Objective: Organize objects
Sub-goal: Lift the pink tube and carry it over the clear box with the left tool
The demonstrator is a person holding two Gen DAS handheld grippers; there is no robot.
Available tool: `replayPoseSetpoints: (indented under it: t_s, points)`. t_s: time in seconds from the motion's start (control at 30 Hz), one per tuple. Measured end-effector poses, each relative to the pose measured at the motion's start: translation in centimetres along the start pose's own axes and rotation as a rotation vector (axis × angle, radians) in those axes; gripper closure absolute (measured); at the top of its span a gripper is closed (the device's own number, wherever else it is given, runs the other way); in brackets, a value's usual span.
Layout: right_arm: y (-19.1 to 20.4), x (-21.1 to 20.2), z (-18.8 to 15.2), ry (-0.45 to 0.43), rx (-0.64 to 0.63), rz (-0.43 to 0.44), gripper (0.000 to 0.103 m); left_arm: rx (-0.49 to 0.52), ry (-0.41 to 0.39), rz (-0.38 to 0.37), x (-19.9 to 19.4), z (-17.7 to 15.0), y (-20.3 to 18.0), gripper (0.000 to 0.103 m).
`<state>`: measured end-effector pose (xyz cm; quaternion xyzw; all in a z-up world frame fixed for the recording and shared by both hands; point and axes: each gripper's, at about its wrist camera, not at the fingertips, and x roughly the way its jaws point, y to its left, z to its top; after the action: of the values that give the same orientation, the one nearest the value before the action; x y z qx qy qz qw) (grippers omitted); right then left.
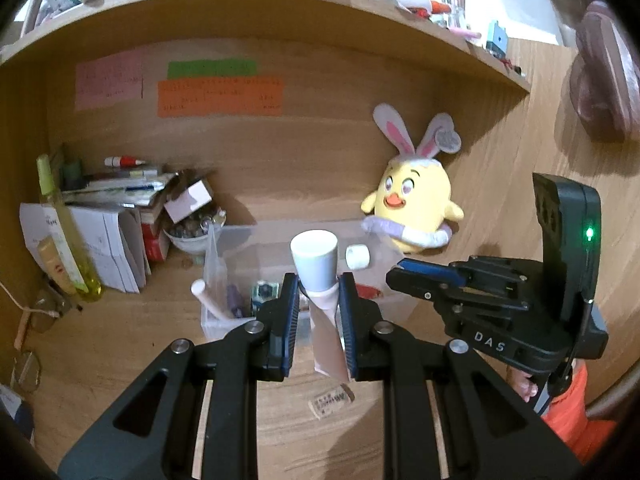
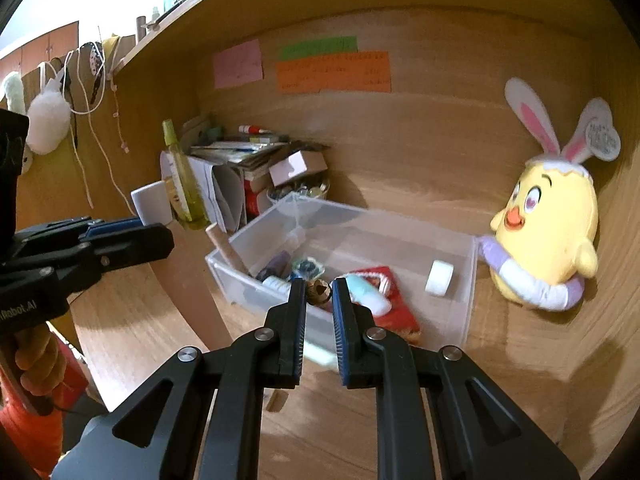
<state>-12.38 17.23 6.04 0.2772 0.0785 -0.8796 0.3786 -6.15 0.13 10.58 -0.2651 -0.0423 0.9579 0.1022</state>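
wooden desk [image 2: 440, 400] under cluttered shelf [image 1: 280, 12]

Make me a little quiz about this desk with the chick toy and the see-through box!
1. True or false: the yellow chick plush sits inside the clear box.
2. What does the left gripper hold? A) a green bottle B) a pink tube with a pale cap C) a book
3. Fill in: the right gripper pinches a small ___ lump.

Key: 1 false, it sits beside the box. 2 B. 3 brown.
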Motion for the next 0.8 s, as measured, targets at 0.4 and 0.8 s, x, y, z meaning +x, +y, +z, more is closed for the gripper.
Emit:
replayPoseSetpoints:
  t_s: [0.4, 0.8]
  points:
    - [-1.5, 1.6, 2.4, 0.006, -0.02, -0.052, 0.091, -0.049, -0.06, 0.02, 0.8, 3.8, 0.6, 0.083]
    - [-3.8, 6.0, 1.1, 0.105, 0.022, -0.081, 0.091, -0.113, -0.032, 0.053, 5.9, 5.0, 2.0, 0.083]
